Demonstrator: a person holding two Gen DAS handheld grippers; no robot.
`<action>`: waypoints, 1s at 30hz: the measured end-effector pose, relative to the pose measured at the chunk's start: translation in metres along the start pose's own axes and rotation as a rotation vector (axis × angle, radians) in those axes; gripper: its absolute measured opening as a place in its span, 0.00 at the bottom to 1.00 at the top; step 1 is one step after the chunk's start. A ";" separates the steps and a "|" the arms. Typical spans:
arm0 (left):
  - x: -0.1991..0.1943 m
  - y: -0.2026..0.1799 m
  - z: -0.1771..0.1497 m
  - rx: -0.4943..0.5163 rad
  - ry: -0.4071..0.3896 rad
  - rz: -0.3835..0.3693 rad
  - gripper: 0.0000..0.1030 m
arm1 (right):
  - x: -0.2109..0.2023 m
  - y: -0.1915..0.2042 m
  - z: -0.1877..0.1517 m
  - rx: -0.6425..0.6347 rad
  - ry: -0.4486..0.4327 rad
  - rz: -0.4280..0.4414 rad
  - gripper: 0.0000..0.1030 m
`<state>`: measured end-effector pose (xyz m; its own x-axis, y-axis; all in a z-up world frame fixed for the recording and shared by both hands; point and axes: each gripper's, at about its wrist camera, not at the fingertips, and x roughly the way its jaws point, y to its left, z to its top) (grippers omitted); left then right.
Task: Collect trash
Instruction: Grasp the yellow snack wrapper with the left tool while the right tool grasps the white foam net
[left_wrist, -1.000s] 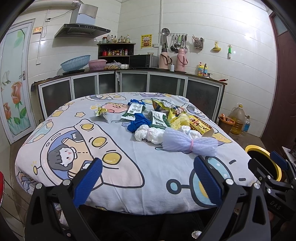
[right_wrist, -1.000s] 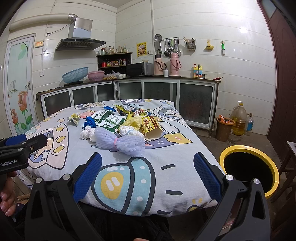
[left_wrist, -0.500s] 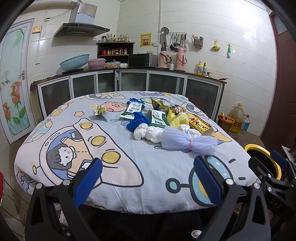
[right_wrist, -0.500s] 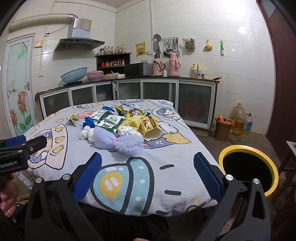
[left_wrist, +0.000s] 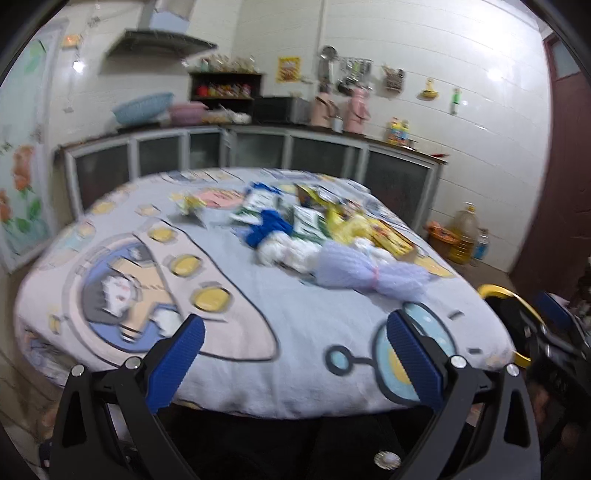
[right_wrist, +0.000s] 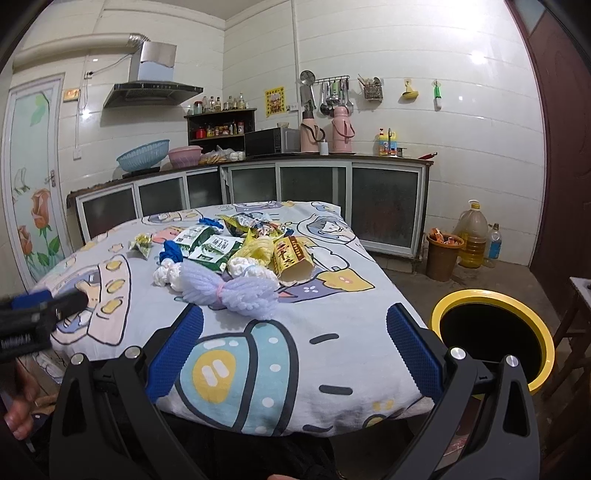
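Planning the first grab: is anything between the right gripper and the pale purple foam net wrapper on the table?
Nothing visible. The open right gripper faces the pale purple foam net wrapper across bare cartoon-print tablecloth; the other trash lies behind it.

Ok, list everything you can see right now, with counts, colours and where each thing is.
table: one, cartoon-print cloth, centre
lilac mesh bundle: one, pile's near edge
white mesh bundles: two, behind it
blue mesh: one, pile's left
green-white packets: two, mid-pile
yellow carton: one, pile's right
yellow-rimmed bin: one, floor right of table
oil jug: one, amber, by far wall
left gripper: fingers open, empty
right gripper: fingers open, empty
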<state>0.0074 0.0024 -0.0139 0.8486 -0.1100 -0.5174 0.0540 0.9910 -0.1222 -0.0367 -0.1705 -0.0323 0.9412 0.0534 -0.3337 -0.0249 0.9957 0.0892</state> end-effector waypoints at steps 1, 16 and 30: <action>0.003 0.001 -0.002 -0.004 0.018 -0.028 0.92 | 0.001 -0.003 0.003 0.006 0.001 0.018 0.93; 0.049 0.067 0.023 0.002 0.079 0.018 0.92 | 0.051 0.038 0.009 -0.427 0.054 0.272 0.93; 0.157 0.157 0.111 0.089 0.177 0.175 0.92 | 0.135 0.060 0.012 -0.457 0.163 0.206 0.93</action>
<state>0.2076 0.1487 -0.0203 0.7441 0.0601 -0.6653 -0.0329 0.9980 0.0534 0.0932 -0.1049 -0.0607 0.8373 0.2262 -0.4977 -0.3824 0.8929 -0.2375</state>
